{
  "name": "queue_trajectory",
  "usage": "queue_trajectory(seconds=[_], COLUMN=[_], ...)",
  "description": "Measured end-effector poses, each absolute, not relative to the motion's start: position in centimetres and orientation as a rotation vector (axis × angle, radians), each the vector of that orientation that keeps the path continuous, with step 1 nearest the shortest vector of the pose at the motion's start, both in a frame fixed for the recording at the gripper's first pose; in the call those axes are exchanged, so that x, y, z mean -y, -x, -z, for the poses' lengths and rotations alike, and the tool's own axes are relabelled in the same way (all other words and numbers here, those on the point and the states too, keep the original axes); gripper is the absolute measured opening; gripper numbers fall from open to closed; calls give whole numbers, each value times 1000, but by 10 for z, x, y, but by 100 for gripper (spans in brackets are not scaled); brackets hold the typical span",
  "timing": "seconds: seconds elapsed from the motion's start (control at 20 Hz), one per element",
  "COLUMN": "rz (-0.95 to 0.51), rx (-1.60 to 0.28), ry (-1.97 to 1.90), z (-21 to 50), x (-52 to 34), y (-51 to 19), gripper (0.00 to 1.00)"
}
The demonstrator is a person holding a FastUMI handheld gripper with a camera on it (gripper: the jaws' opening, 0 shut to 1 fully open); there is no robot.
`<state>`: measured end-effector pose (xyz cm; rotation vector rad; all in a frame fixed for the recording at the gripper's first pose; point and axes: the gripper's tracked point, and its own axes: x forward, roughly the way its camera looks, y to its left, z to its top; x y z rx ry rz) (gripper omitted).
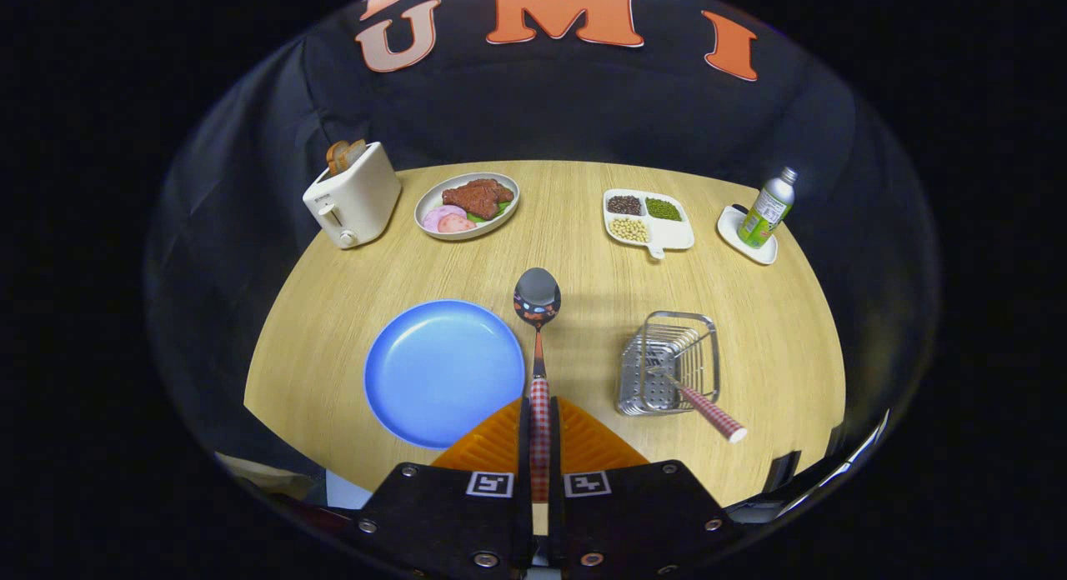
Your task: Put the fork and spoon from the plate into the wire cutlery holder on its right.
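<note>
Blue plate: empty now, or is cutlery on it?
Empty. The blue plate is bare; the hand-held gripper grips the spoon, the fork is in the holder.

Blue plate (442, 372), red-checked spoon (538, 313) handle, silver wire cutlery holder (671, 363)

Your backdrop: round pale wood-grain table (575, 255); black cloth wall (583, 113) hanging directly behind table, draped around its sides; lighting even.

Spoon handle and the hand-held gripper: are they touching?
Touching. In the gripper view the hand-held gripper has both fingers pressed against the checked handle of the spoon, with no gap either side; the bowl sticks out ahead, beside the blue plate.
</note>
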<state>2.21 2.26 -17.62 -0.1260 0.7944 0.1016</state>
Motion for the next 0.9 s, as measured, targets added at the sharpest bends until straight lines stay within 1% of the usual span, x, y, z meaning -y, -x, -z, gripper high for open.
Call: queue_trajectory(seconds=[0.55, 0.9], rz=[-115, -124], rx=[-946, -1072], ry=[165, 176], z=[148, 149], x=[57, 87], y=[-12, -11], gripper=[8, 8])
